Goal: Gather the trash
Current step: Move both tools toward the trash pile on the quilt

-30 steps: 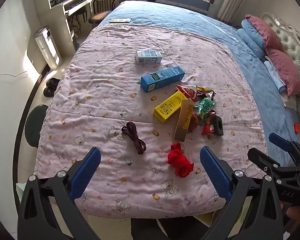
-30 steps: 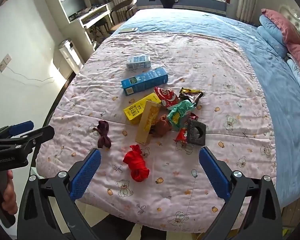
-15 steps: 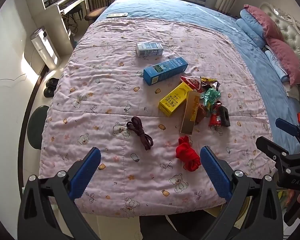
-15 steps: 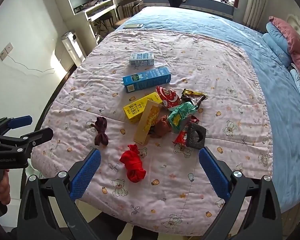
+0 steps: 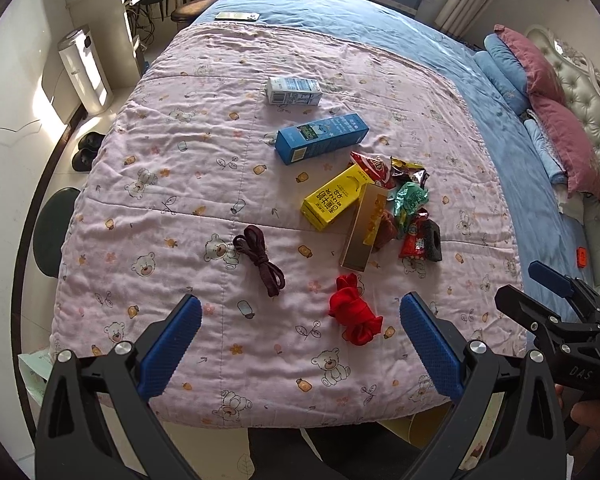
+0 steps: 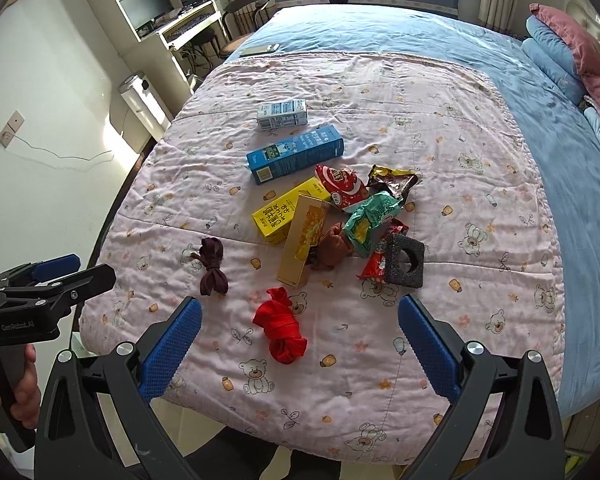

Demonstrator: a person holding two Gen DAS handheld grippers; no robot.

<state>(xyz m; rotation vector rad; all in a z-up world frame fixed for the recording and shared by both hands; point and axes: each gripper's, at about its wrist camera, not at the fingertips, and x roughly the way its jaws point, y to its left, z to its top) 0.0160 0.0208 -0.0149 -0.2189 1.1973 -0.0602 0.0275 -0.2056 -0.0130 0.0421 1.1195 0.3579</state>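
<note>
Left wrist view: a bed (image 5: 380,32) with a blue sheet fills the frame, and a pink quilt (image 5: 204,152) printed with bears covers its foot end, reaching the near edge. Both grippers hang above that near edge. The left gripper (image 5: 300,328) is released, its blue pads spread wide with nothing between them; the right gripper (image 6: 298,328) is likewise spread and empty, seen in the right wrist view.

The trash lies toward the middle of the quilt, somewhat nearer its right edge. Farthest from the near edge sits a small white milk carton (image 5: 293,91), apart from the rest. Just nearer lies a long blue box (image 5: 321,137). Below it a yellow box (image 5: 333,201) touches a tan flat box (image 5: 364,232), which lies tilted over its right end. To the right of these is a pile of crumpled snack wrappers (image 5: 406,200), red, brown and green, touching the boxes, with a black foam block (image 6: 405,260) with a round hole at the pile's near right side. A brown cloth lump (image 6: 332,248) sits between the tan box and the wrappers.

Closer to the near edge, a red cloth bundle (image 5: 354,314) lies by itself, and a dark maroon cord (image 5: 260,260) lies to its left, well apart from it.
</note>
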